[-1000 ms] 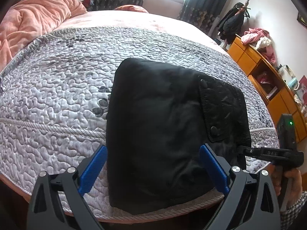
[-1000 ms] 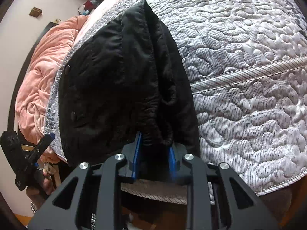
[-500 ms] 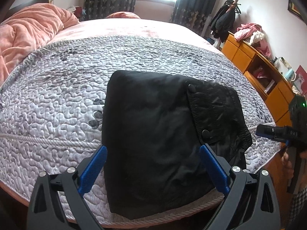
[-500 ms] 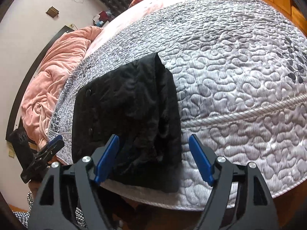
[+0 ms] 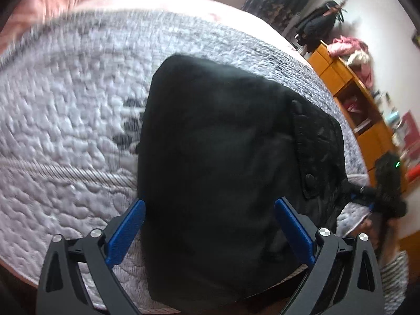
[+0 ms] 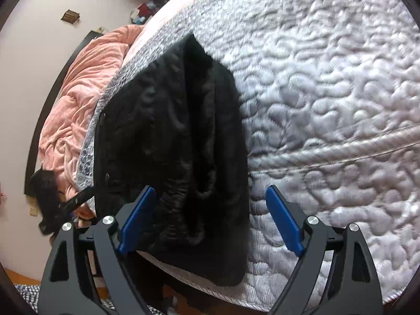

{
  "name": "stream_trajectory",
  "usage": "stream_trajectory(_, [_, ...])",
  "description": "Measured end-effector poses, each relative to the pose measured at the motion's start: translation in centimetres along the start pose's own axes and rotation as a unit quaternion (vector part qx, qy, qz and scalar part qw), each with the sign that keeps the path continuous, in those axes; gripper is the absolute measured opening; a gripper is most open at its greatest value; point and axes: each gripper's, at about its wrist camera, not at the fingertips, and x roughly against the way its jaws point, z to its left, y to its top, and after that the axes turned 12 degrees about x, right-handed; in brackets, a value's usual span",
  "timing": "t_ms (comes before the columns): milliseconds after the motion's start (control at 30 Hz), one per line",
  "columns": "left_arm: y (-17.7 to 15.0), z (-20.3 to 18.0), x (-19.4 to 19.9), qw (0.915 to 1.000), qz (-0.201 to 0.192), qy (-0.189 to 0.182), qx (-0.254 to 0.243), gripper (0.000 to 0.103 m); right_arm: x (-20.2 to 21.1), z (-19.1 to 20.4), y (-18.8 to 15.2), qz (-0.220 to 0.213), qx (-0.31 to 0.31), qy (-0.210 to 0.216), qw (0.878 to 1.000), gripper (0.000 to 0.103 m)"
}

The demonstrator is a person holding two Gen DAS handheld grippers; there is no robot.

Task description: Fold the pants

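Pants folded at the bed's near edge

Quilted bed (image 5: 65,120) is motion-blurred in the left view; no readable writing anywhere. Black pants (image 5: 218,157) lie folded, near end overhanging and cut off. Left tool (image 5: 210,231) gapes astride them; right tool (image 6: 210,218) is opening, pads not touching cloth.

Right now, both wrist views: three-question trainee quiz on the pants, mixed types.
1. True or false: the black pants lie folded on the grey quilt.
2. What does the left gripper hold? A) pants B) quilt C) nothing
3. Which edge of the bed do the pants overhang: near or far?

Key:
1. True.
2. C: its fingers straddle the pants, spread wide, not pressing. The right gripper is opening too, pants between its fingers.
3. Near edge, by the grippers.
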Motion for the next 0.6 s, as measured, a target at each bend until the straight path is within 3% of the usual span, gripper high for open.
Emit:
stream_trajectory(133, [1.2,2.7,-1.7,0.9971,0.043,-0.056,0.028,0.099,-1.8,-1.0,-0.4,0.019,-0.011,0.04,0.999,0.088])
stream_trajectory(300, [2.2,4.4,-3.6,0.9891,0.084,-0.111,0.046,0.1,-2.6,-2.2,-0.4,0.007,-0.036,0.096,0.995,0.091])
stream_trajectory(400, [2.7,5.3,-4.7,0.9803,0.113,-0.146,0.069,0.099,-2.4,-2.6,-0.5,-0.001,-0.046,0.152,0.987,0.082])
stream_trajectory(500, [3.1,5.6,-5.2,0.9745,0.135,-0.163,0.074,0.099,-2.5,-2.9,-0.7,-0.003,-0.05,0.169,0.984,0.081])
stream_trajectory(600, [3.5,6.6,-7.1,0.9626,0.174,-0.19,0.083,0.1,-2.6,-4.6,-0.8,-0.005,-0.079,0.191,0.978,0.075])
